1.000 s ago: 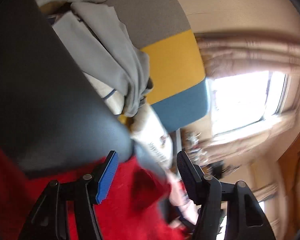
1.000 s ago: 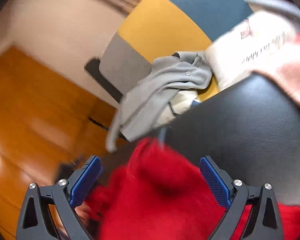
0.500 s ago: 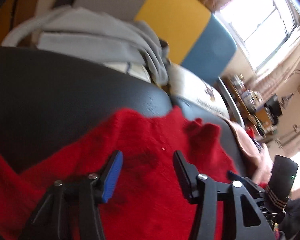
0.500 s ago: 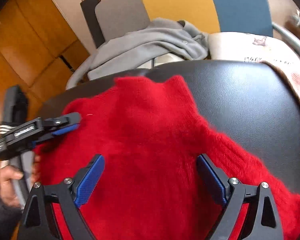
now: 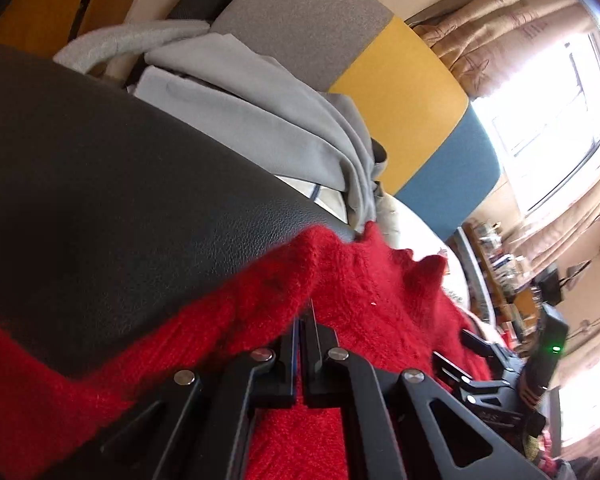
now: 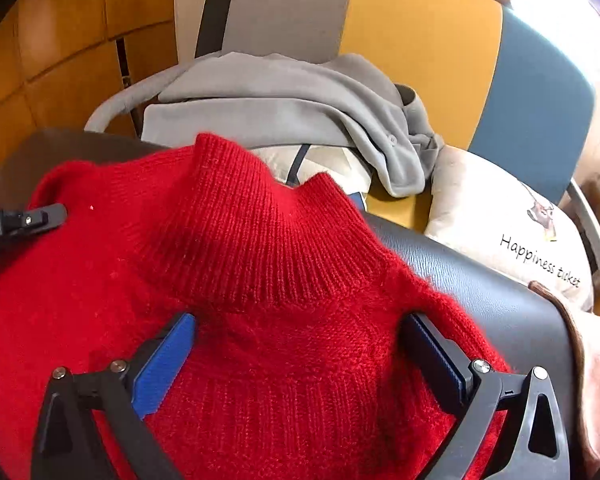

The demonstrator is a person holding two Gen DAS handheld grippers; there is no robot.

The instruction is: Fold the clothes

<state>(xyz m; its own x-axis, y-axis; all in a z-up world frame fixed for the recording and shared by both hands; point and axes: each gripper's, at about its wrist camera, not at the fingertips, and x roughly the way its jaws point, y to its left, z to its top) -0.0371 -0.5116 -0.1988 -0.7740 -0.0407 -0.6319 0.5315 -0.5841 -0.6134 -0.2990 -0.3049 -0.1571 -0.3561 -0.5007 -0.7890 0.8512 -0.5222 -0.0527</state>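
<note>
A red knit sweater (image 6: 260,280) with a ribbed high collar lies spread on a black leather surface (image 6: 480,292). My right gripper (image 6: 300,344) is open, its blue-padded fingers straddling the fabric just below the collar. My left gripper (image 5: 309,312) is shut on a raised fold of the red sweater (image 5: 360,292) at its shoulder. The left gripper also shows at the left edge of the right wrist view (image 6: 40,216). The right gripper shows at the right of the left wrist view (image 5: 488,364).
A grey garment (image 6: 292,104) is heaped on a chair with a grey, yellow and blue back (image 6: 420,40). A white printed cushion (image 6: 512,232) lies at right, a pink cloth (image 6: 596,352) beside it. A bright window (image 5: 548,112) is at the far right.
My left gripper has closed on the sweater's shoulder fabric. My right gripper has moved in close below the collar, still open.
</note>
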